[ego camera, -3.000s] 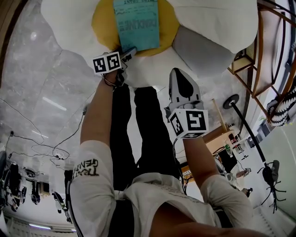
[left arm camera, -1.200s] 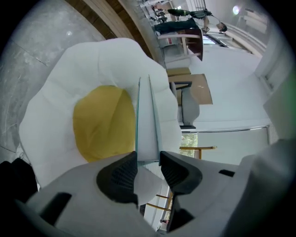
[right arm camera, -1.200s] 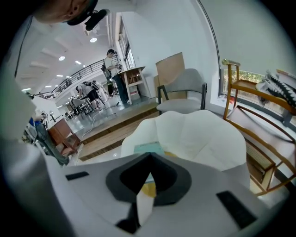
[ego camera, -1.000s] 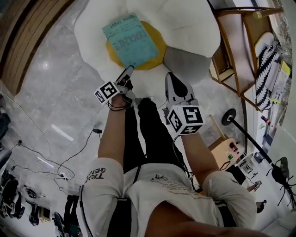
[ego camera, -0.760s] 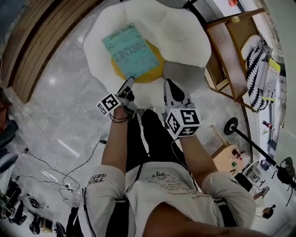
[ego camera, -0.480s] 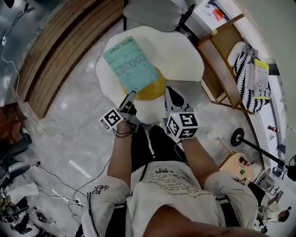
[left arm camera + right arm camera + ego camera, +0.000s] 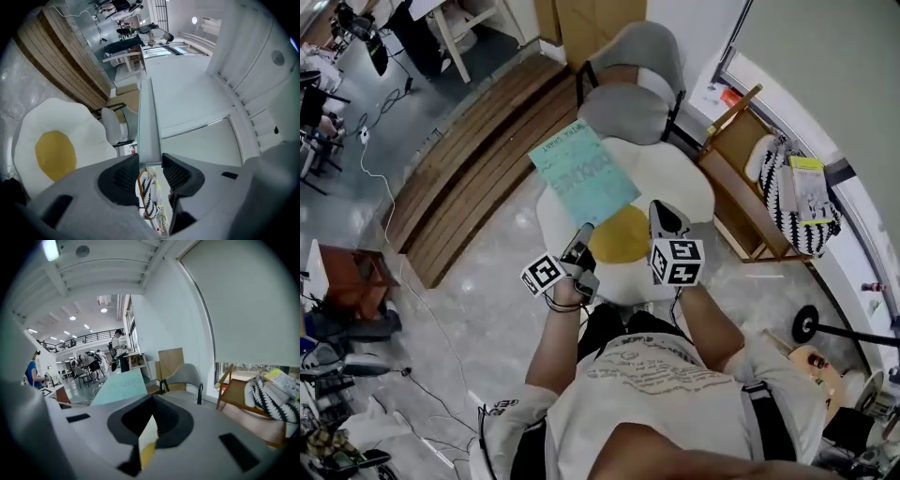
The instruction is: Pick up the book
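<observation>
Bare floor (image 7: 487,281) runs free along the left edge of the egg-shaped cushion (image 7: 675,183) — wooden steps (image 7: 478,178) bound it further out. A grey chair (image 7: 628,112) blocks the far edge, a wooden rack (image 7: 736,202) the right; the held-up book (image 7: 581,178) overhangs its far-left corner.

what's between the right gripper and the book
Nothing solid: in the head view only the egg-shaped cushion below shows in the gap between the right gripper and the book, held by the left gripper.
</observation>
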`<state>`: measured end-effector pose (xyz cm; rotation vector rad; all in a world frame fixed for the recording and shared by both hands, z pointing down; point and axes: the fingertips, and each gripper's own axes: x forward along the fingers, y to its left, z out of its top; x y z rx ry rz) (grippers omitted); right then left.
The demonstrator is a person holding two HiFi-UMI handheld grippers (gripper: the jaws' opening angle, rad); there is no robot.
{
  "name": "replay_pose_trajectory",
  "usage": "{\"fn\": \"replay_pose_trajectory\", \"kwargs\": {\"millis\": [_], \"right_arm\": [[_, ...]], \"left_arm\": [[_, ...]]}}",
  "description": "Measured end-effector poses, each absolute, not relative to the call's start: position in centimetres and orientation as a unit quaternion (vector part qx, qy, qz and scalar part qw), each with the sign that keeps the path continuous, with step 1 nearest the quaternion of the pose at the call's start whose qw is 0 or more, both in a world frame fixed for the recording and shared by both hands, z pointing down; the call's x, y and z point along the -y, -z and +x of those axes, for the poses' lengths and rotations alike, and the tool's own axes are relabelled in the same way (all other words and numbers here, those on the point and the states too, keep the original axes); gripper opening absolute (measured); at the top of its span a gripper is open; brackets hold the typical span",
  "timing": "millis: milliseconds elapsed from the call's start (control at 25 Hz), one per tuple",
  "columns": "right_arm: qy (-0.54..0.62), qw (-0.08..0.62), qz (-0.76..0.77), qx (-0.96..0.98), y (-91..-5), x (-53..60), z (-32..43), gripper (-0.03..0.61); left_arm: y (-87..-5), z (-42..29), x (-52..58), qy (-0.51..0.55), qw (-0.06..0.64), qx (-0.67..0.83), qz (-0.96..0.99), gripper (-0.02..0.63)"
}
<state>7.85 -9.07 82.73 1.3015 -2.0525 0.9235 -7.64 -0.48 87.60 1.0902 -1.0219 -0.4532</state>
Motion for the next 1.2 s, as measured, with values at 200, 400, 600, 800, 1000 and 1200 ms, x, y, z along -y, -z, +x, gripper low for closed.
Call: {"fn": "replay_pose_trajectory", "kwargs": {"millis": [200,400,600,800,1000,1200], "right_arm": [[-0.297,0.255,0.491,0.779,-77.4,11.0,8.0,0.026],[-0.277,0.228,0.503,0.786,-74.2,13.2,9.0,0.026],[-0.267,0.207,0.515,0.788,-72.8,15.1,9.5,0.026],[-0.261,0.200,0.516,0.791,-72.2,15.3,9.3,0.026],[-0.256,0.204,0.515,0.792,-71.9,15.0,9.2,0.026],[-0.259,0.205,0.513,0.792,-72.1,15.0,8.7,0.026]], "left_arm": [[-81.4,-7.4,2.1,0.215,0.705,0.447,0.507,0.172],[-78.4,-7.8,4.1,0.227,0.690,0.442,0.527,0.172],[-77.6,-7.4,5.6,0.219,0.682,0.442,0.540,0.172],[-77.4,-7.3,6.1,0.216,0.678,0.440,0.547,0.172],[-77.1,-7.1,6.0,0.224,0.685,0.432,0.542,0.172],[-77.4,-7.1,5.7,0.221,0.690,0.429,0.539,0.172]]}}
